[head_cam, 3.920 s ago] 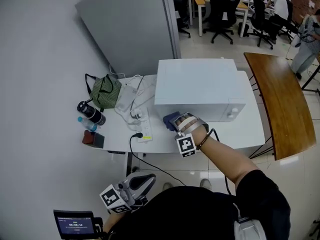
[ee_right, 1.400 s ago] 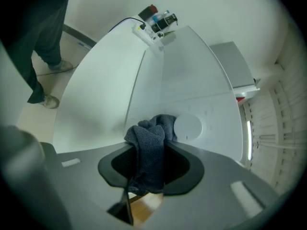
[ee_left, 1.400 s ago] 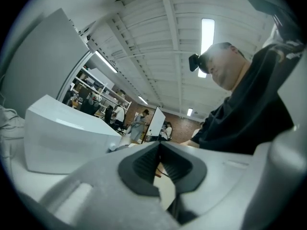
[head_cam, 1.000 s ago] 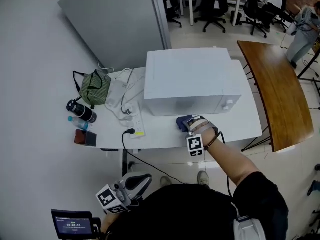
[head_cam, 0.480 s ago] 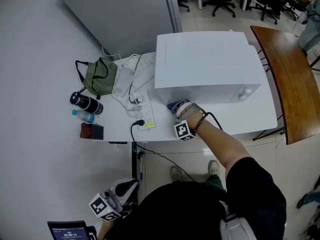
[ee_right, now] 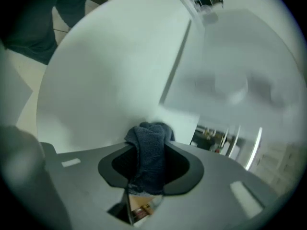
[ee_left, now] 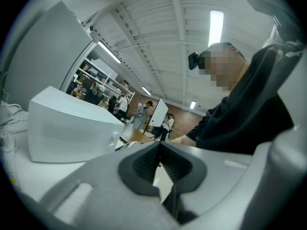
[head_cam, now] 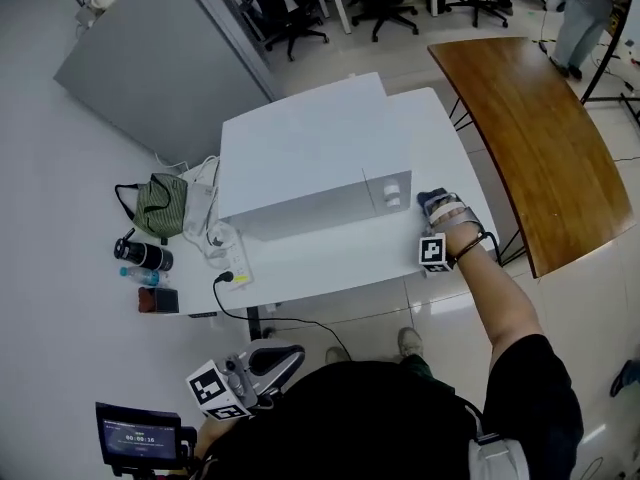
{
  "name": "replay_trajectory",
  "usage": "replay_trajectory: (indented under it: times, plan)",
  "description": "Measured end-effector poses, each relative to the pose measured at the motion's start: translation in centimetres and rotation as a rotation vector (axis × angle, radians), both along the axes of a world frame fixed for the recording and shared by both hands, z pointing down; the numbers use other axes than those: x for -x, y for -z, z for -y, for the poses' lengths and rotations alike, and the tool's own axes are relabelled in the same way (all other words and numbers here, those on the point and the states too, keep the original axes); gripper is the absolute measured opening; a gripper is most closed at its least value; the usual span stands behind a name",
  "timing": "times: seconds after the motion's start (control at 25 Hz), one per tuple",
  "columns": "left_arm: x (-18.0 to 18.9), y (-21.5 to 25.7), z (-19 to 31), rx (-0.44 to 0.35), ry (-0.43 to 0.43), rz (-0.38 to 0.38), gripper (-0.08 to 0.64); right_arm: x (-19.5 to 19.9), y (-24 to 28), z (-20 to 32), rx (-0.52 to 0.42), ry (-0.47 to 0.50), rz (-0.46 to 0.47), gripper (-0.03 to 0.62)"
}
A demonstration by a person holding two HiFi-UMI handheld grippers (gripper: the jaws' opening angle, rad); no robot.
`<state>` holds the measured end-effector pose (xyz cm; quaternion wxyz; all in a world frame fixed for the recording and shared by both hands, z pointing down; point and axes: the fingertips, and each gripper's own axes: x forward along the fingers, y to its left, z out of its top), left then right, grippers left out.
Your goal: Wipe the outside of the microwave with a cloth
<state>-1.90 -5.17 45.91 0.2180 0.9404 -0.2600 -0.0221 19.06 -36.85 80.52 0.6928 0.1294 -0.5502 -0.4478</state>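
The white microwave (head_cam: pixel 310 153) stands on the white table (head_cam: pixel 330 258), seen from above in the head view. My right gripper (head_cam: pixel 434 206) is at the microwave's right front corner, by the knobs, shut on a dark blue cloth (head_cam: pixel 428 197). In the right gripper view the cloth (ee_right: pixel 152 145) is bunched between the jaws, close to the microwave's side (ee_right: pixel 230 75). My left gripper (head_cam: pixel 268 360) hangs low beside my body, away from the table. In the left gripper view its jaws meet with nothing between them, and the microwave (ee_left: pixel 67 133) shows far off.
Left of the microwave lie a green bag (head_cam: pixel 160 203), a power strip with cables (head_cam: pixel 236 260), a black bottle (head_cam: pixel 143 254) and a dark box (head_cam: pixel 160 299). A curved wooden table (head_cam: pixel 525 118) stands to the right. A grey partition (head_cam: pixel 160 63) is behind.
My right gripper has carried the cloth along the microwave's front, from its left part to the right corner. The left gripper stays low by my body.
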Motion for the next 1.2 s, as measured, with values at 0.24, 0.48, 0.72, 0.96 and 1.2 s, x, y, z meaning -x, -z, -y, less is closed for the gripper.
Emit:
replay_trajectory:
  times: [0.24, 0.48, 0.72, 0.96, 1.2]
  plan:
    - [-4.6, 1.3, 1.0, -0.033, -0.001, 0.018, 0.005, -7.3, 5.9, -0.2, 0.018, -0.147, 0.275, 0.126]
    - [-4.6, 4.1, 0.8, -0.135, 0.099, -0.014, 0.005, 3.6, 11.4, -15.0, 0.666, -0.189, 1.102, 0.126]
    - [-2.3, 4.8, -1.4, -0.182, 0.194, -0.053, 0.005, 11.8, 19.6, -25.1, 1.479, -0.216, 1.727, 0.126]
    - [2.7, 5.6, -4.4, -0.238, 0.222, -0.090, 0.005, 14.8, 26.3, -27.8, 1.544, -0.044, 1.770, 0.130]
    - [9.4, 5.0, -11.1, -0.254, 0.145, -0.129, 0.004, 18.6, 33.2, -33.6, 1.341, 0.001, 1.905, 0.138]
